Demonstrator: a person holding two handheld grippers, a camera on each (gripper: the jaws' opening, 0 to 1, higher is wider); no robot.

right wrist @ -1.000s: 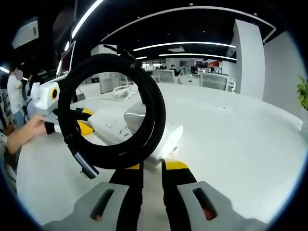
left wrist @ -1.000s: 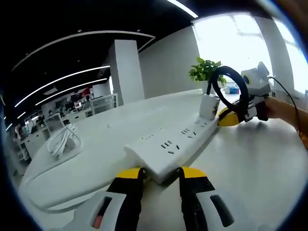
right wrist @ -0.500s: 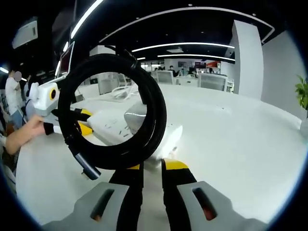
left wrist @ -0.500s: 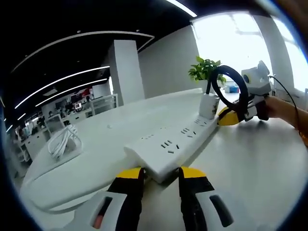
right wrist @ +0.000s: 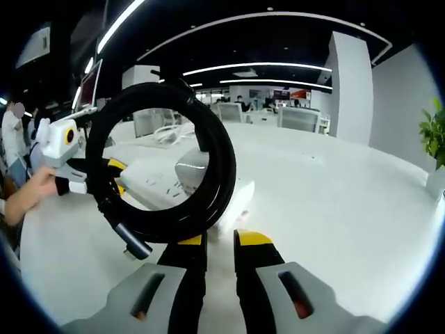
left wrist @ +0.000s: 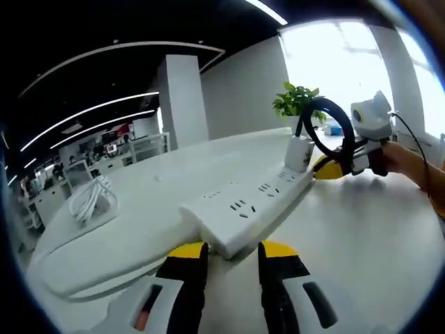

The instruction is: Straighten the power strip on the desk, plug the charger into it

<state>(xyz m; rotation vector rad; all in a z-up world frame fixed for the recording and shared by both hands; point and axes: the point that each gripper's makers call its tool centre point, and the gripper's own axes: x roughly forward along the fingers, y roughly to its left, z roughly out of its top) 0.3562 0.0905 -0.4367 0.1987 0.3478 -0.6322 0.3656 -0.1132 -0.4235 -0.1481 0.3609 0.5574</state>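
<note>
- The left gripper [left wrist: 227,254] is clamped on the near end of the white power strip [left wrist: 245,207], which lies on the desk [left wrist: 348,229].
- The right gripper [right wrist: 217,243] grips the strip's opposite end, where a coiled black cable [right wrist: 163,163] loops up in front of it; in the left gripper view it shows at the far end of the strip, beside a small potted plant [left wrist: 300,122].
- With both ends held, the straightening looks under way, not finished.
- A bundle of white cable [left wrist: 89,202], possibly the charger, lies well away from the strip on the far side of the desk, untouched.
- The strip's sockets are empty, so the plugging-in is all left to do.
</note>
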